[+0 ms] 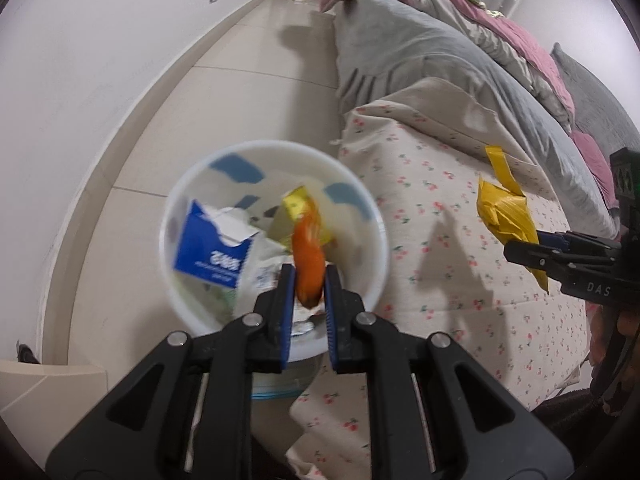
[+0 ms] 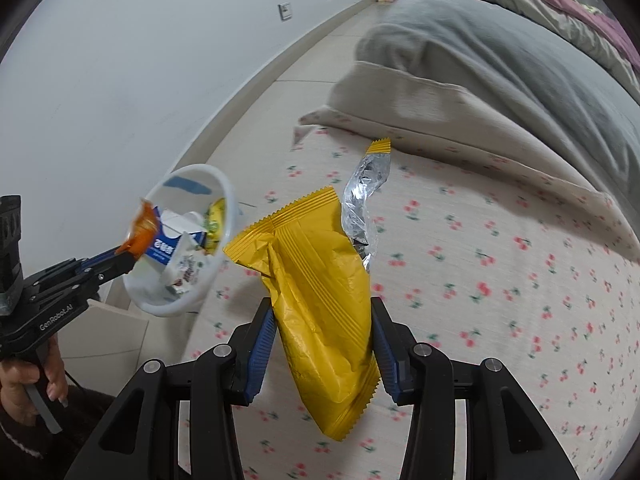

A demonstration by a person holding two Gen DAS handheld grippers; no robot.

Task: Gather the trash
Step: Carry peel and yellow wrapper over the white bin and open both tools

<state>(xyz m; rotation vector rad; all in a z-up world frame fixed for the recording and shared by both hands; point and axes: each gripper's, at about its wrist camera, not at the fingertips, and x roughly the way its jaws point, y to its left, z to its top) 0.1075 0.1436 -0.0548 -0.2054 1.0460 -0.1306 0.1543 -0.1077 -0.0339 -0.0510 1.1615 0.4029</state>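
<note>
Left wrist view: the left tongs [image 1: 308, 280] sit narrow, pinching an orange wrapper [image 1: 307, 266] by its lower end, right over the white bin [image 1: 176, 216] on the floor beside the bed [image 1: 440, 240]. The bin already has a blue-and-white carton [image 1: 214, 250], a yellow wrapper [image 1: 298, 204] & other scraps inside. Over to the right, the right tongs [image 1: 520, 252] come in w/ a big yellow snack bag [image 1: 506, 212] above the cherry-print sheet. Blurred, so finer detail of the scraps is lost.

Right wrist view: the right tongs [image 2: 324, 332] look partly closed around the yellow snack bag [image 2: 320, 300]; the blue pads [image 2: 262, 344] are near its sides, but whether they actually grip it I can't tell for sure, esp. as the bag seems to rest on the sheet. A silver-lined torn strip [image 2: 362, 196] runs up from its top. At left, the left tongs [image 2: 128, 258] hold the orange wrapper [image 2: 140, 232] at the bin [image 2: 168, 308] rim.

My read: drop-off step for the orange piece, w/ the yellow bag next in line. Next move prob. calls for opening the left tongs squarely over the bin mouth so the light wrapper falls in, then carrying the bag across w/o the loose strip snagging the rim.
</note>
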